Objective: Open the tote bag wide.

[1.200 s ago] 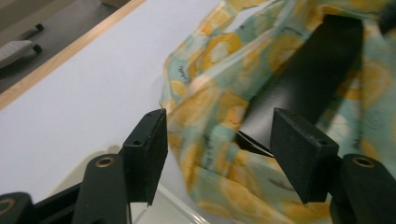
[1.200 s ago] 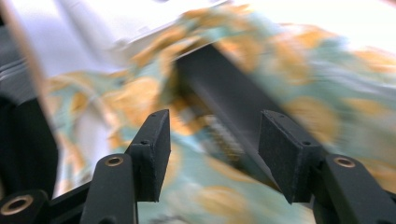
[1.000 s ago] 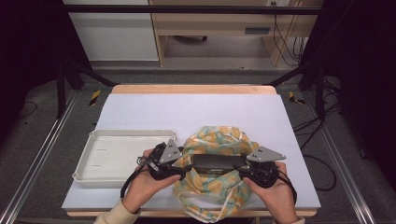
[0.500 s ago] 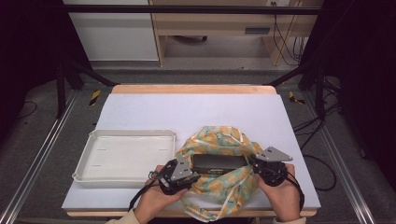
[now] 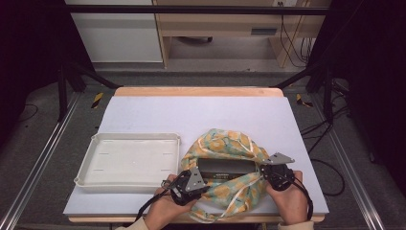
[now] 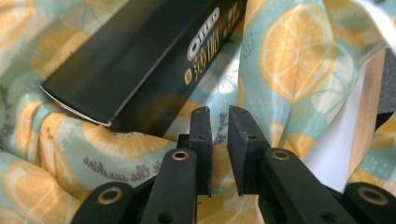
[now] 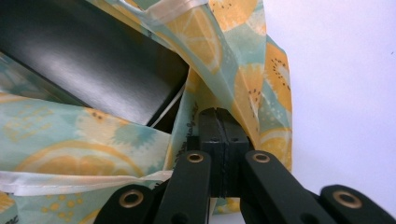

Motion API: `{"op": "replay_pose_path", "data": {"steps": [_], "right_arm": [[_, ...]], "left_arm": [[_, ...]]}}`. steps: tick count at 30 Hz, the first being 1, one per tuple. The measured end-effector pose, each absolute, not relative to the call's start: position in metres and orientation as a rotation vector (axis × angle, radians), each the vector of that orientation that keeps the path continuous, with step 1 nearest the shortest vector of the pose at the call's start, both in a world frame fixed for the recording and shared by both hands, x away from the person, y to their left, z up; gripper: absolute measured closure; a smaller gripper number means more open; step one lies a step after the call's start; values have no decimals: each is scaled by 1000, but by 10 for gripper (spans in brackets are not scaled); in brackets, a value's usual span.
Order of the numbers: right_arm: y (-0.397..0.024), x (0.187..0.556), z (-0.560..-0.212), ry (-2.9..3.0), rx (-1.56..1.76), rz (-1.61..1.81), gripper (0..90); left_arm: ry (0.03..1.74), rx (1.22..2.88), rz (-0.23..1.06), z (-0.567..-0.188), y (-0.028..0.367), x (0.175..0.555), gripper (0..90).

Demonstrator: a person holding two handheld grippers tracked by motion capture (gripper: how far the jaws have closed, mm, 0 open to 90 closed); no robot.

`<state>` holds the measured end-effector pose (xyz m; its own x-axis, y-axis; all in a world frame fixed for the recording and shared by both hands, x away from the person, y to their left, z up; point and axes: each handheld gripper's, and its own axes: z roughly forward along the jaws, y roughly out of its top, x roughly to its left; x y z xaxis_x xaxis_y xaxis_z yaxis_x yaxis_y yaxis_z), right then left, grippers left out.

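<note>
Comparing this moment with a second ago, you have drawn both hands back toward your edge of the bench [image 5: 143,110] and lowered them onto the lemon-print cloth [image 5: 225,143]. Your left gripper [image 5: 189,181], which earlier sat at the cloth's 9 o'clock side close to the white tray [image 5: 129,160], now lies at about 7 o'clock of the bundle. Your right gripper [image 5: 274,172] sits at about 4 o'clock, slightly nearer to you than before.

Both sets of jaws have just been closing. In the left gripper view, the left gripper [image 6: 219,116] has its pads drawn nearly together with a narrow slit left between them; cloth lies right behind and under the tips, but you cannot tell from here whether any fabric is caught in the slit. In the right gripper view, the right gripper [image 7: 223,114] has its pads pressed flat together, and a fold of the cloth [image 7: 233,60] runs right up against the tips; whether fabric is pinched inside is hidden.

Sitting in the middle of the cloth [image 6: 299,56], the black box [image 5: 225,167] has the fabric gathered loosely around its sides and its top uncovered, as before. Its printed side [image 6: 205,42] faces your left gripper and a plain dark face [image 7: 93,60] faces your right. Bundle and tray rest where they were, just beside each other.
</note>
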<state>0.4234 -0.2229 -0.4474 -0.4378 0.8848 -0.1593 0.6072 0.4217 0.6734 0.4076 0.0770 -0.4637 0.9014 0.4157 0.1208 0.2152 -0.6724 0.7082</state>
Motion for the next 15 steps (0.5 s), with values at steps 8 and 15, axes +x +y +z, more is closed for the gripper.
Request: {"op": "replay_pose_path", "data": {"steps": [8,15], "right_arm": [[-224,429,-460,2243,1258,691,900],[-225,431,-464,2253,1240,633,900]], "left_arm": [[434,2374,346,-469,75,408,848],[429,2412,341,-471,77,410,900]]}}
